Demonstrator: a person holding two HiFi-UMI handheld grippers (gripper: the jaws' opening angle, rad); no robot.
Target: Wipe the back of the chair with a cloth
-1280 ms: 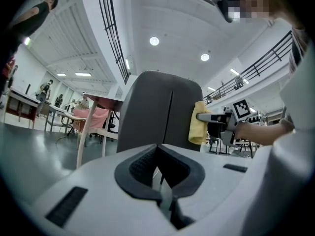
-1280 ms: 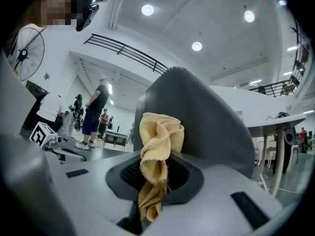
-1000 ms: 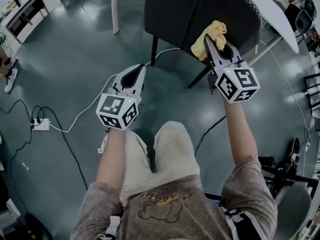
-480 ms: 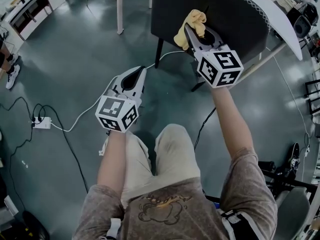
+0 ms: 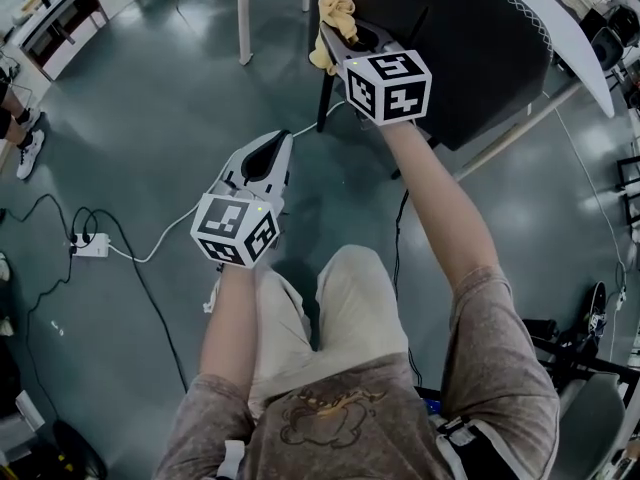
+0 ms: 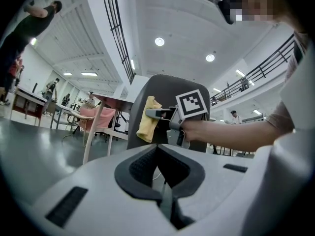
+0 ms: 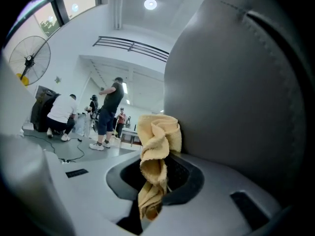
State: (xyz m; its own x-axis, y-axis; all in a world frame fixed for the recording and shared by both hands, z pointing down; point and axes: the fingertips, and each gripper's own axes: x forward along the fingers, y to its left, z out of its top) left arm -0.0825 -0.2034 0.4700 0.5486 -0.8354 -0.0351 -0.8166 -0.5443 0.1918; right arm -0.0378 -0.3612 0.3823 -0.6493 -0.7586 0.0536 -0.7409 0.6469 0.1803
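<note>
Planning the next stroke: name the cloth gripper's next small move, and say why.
Probably sweep rightward across the chair back: the right gripper, shut on the yellow cloth, sits at the back's left edge in the head view, most of the panel lying to its right.

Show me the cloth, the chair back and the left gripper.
cloth (image 5: 333, 23), head view, on its bunched top
chair back (image 7: 236, 92), right gripper view, on its flat face
left gripper (image 5: 278, 143), head view, at its closed tips
</note>
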